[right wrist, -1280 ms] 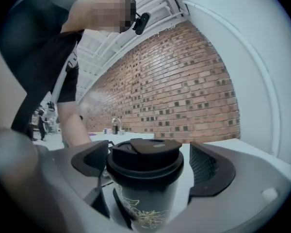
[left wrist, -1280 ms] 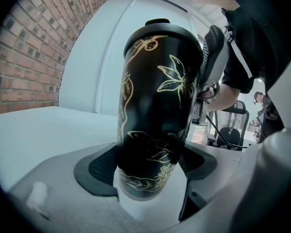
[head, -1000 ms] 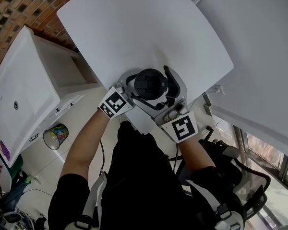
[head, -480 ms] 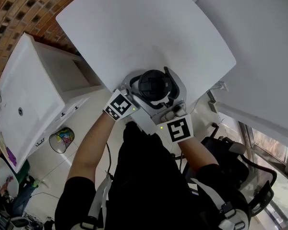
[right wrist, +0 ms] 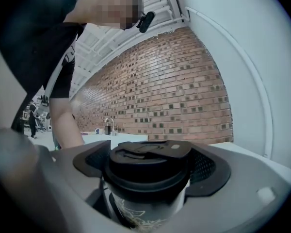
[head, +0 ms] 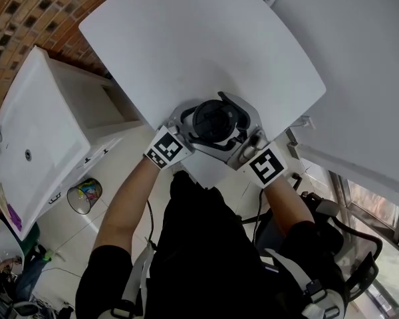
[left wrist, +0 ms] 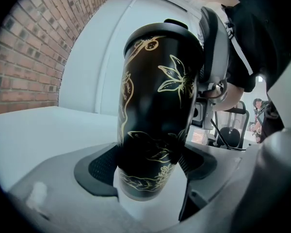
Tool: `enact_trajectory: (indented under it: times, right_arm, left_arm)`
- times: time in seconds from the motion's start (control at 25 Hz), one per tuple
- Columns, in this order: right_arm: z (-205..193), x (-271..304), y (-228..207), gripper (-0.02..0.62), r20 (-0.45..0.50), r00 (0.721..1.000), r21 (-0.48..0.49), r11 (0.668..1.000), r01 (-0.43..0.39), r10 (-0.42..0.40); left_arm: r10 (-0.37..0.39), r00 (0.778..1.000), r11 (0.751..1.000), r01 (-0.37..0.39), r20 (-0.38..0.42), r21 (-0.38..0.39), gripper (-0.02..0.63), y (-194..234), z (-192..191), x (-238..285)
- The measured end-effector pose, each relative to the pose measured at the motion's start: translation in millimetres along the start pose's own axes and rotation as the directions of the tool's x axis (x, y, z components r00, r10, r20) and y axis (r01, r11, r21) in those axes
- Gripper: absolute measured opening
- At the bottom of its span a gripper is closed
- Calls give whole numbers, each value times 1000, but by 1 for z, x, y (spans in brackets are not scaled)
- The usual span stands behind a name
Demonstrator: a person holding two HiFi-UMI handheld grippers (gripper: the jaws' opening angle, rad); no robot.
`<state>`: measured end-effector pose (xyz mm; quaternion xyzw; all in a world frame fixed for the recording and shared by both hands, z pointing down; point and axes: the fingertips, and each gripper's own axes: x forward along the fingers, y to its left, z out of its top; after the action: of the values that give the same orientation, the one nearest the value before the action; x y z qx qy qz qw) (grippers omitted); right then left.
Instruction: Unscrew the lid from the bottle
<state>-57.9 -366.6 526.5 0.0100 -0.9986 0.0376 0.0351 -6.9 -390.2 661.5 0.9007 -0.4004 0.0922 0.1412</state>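
Bottle (left wrist: 157, 96) is sitting squeezed in your left gripper (left wrist: 150, 166) so it cannot spin; your right gripper (right wrist: 150, 178) is pinching lid (right wrist: 145, 152) for twisting.

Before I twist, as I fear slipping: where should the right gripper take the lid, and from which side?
Take the lid by its round side wall, pads on opposite sides, coming in level from the side. The bottle stands upright and is clamped low, leaving that wall free; the lid's top is uneven.
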Motion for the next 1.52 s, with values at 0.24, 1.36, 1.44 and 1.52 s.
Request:
enact_trajectory:
  times: [0.24, 1.36, 1.44, 1.52]
  right_arm:
    - [-2, 3, 3, 476, 1, 992, 60, 990, -124, 125]
    - [-5, 2, -7, 466, -21, 976, 2, 976, 217, -217]
    - [-6, 2, -5, 471, -29, 989, 1, 989, 145, -145]
    - [-8, 3, -2, 476, -41, 997, 6, 998, 63, -63]
  left_arm:
    - [1, 1000, 1000, -1, -1, 4, 390, 1, 0, -1]
    - [-11, 1000, 1000, 11, -3, 0, 390, 0, 0, 0]
    - [-11, 1000, 1000, 11, -4, 1, 390, 0, 0, 0]
    - [-11, 1000, 1000, 11, -4, 2, 390, 1, 0, -1]
